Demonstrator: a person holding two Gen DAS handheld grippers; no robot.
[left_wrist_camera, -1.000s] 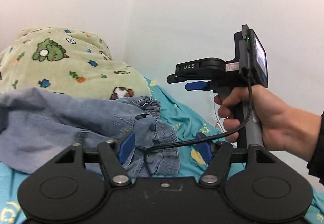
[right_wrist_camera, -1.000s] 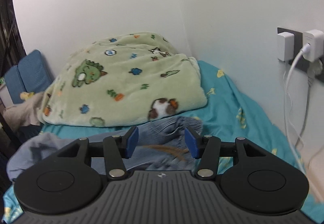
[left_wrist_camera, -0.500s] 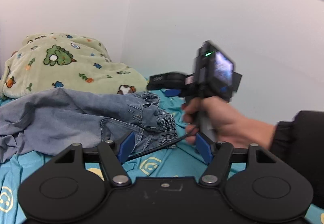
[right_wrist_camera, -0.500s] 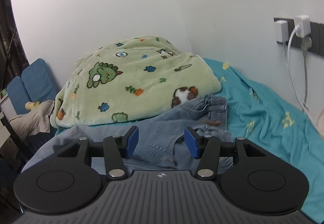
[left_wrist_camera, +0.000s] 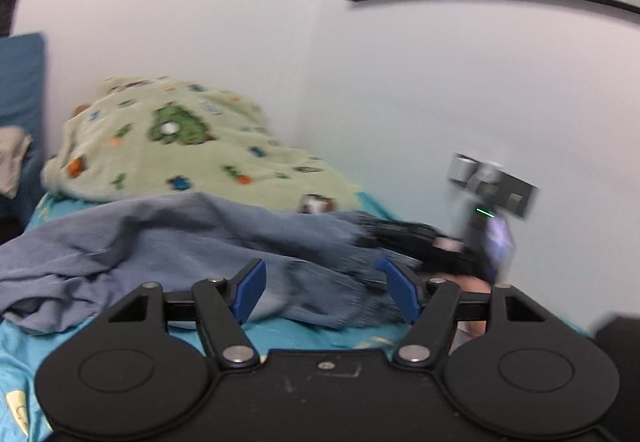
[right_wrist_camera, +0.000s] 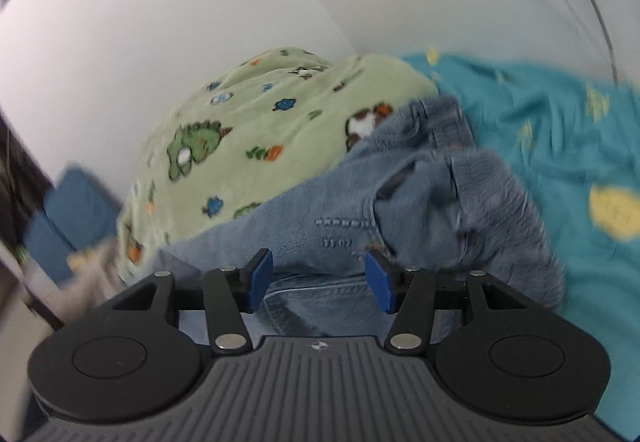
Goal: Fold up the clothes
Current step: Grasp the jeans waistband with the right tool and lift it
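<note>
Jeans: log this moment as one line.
jeans: crumpled on bed, unfolded | left tool: open, empty | right tool: opening, empty, over jeans

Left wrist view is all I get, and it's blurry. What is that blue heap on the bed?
Observer: It's jeans. The right wrist view shows a stitched pocket and a gathered waistband.
Operator: Are the other tongs holding them?
Observer: No. The right tongs are opening over the denim, with nothing pinched between them.
Operator: Is anything printed on the sheet near them?
Observer: Yes. The teal sheet has a round yellow print just right of the waistband.
</note>
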